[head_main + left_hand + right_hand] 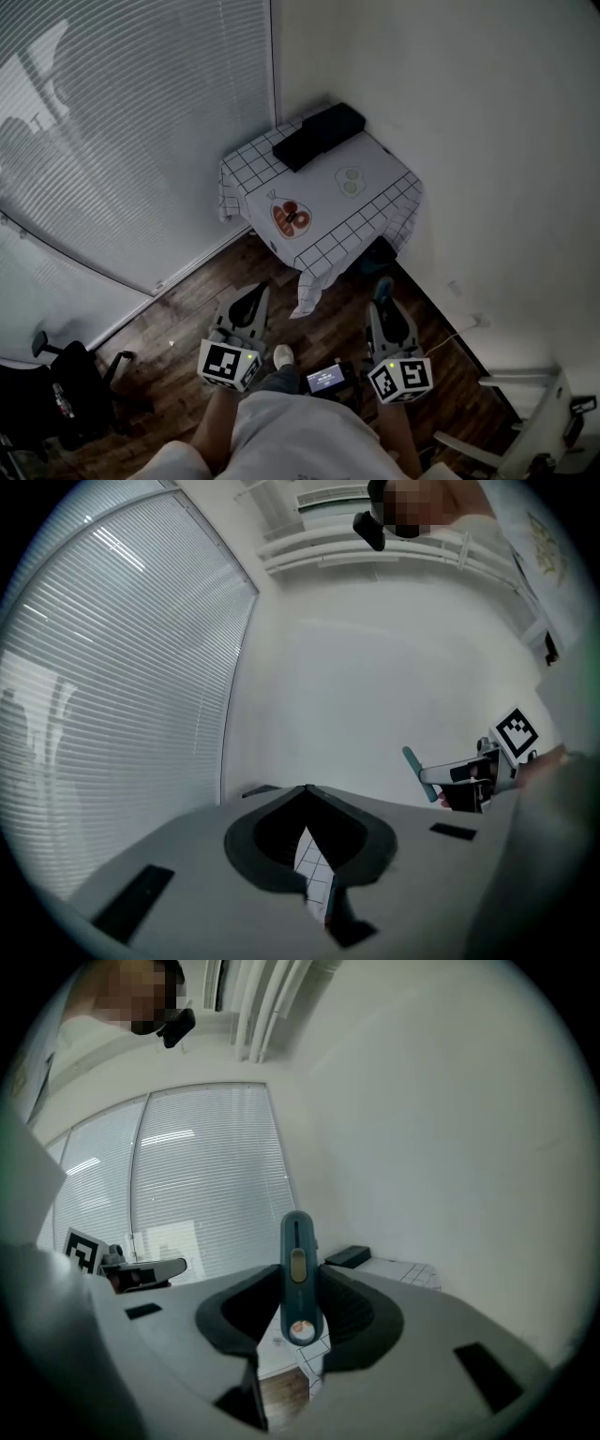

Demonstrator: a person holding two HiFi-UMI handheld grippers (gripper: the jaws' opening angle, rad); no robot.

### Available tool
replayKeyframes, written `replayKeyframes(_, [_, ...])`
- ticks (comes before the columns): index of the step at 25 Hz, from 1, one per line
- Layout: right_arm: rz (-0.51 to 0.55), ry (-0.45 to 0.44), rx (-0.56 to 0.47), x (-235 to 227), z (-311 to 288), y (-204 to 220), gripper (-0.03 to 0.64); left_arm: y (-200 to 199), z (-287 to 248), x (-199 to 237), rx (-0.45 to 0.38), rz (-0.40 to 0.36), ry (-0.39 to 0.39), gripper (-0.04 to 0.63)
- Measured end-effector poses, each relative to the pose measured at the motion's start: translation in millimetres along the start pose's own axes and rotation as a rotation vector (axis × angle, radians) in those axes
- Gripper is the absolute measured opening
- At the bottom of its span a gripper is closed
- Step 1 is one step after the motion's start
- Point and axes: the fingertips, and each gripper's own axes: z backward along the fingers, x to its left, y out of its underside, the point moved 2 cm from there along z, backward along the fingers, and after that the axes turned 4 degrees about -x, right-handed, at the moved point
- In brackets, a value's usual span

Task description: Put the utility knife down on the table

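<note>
Right gripper [383,298] pinches the teal utility knife [297,1274] upright in its jaws, short of the cloth-covered bench [380,173] in the corner; left gripper [256,293] alongside, jaws pressed together on nothing; a black case [319,136] lies on the bench.

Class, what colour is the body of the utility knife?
The utility knife is teal blue; clearest in the right gripper view.

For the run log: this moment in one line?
right tool: shut on utility knife | left tool: shut, empty | table: ahead, knife not down
</note>
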Motion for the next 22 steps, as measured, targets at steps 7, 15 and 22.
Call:
replayKeyframes(7, [-0.017,-0.001,0.018,7.7,-47.0,9.1,0.137,4.5,-22.8,39.4,0.011,0.028,0.007,0.008])
replayKeyframes(15, [-0.026,0.007,0.016,13.3,-79.6,9.9,0.137,6.2,-45.4,65.0,0.019,0.023,0.022,0.008])
replayKeyframes(22, [-0.029,0.006,0.022,-6.5,-107.4,12.8,0.137,3.4,-72.0,77.7,0.014,0.019,-0.015,0.008])
